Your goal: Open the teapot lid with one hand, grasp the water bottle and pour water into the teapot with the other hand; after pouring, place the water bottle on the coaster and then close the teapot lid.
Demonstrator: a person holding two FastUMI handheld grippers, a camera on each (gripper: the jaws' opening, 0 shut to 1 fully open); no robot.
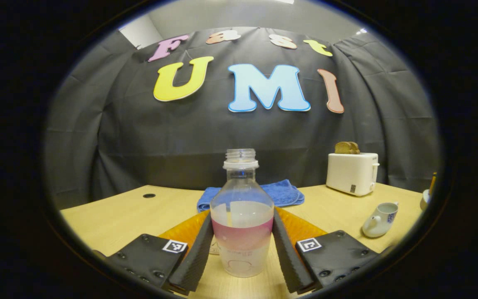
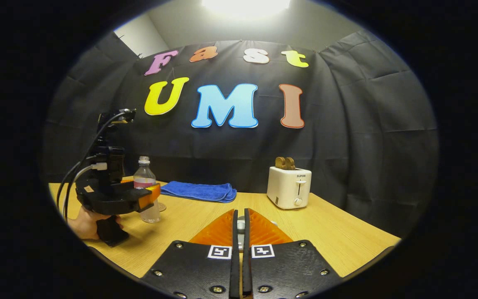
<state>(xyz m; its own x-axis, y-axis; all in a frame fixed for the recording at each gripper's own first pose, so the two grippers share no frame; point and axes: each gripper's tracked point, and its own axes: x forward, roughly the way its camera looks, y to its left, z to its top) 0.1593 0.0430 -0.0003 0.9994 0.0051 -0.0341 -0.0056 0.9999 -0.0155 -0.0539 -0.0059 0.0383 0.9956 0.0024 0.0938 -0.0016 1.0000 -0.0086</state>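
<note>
Between the left gripper's (image 1: 242, 253) spread fingers stood the water bottle (image 1: 242, 216), uncapped and part full, flanked but seemingly not yet squeezed. Off to the right sat the teapot (image 1: 379, 220), apparently lidless; the right gripper (image 2: 239, 232) was pinched on something small, probably the lid. Pouring, the coaster and re-lidding remained.

The clear plastic water bottle (image 1: 242, 216) hides the middle of the folded blue towel (image 1: 282, 192) behind it. At the light wooden desk's (image 1: 114, 216) right edge, a small object (image 1: 426, 198) is cut off, perhaps a cup. In the right gripper view, something pale (image 2: 240, 226) sits between the nearly closed fingers (image 2: 234, 232), too hidden to identify, and the left gripper (image 2: 149, 195) covers the bottle's lower part.
</note>
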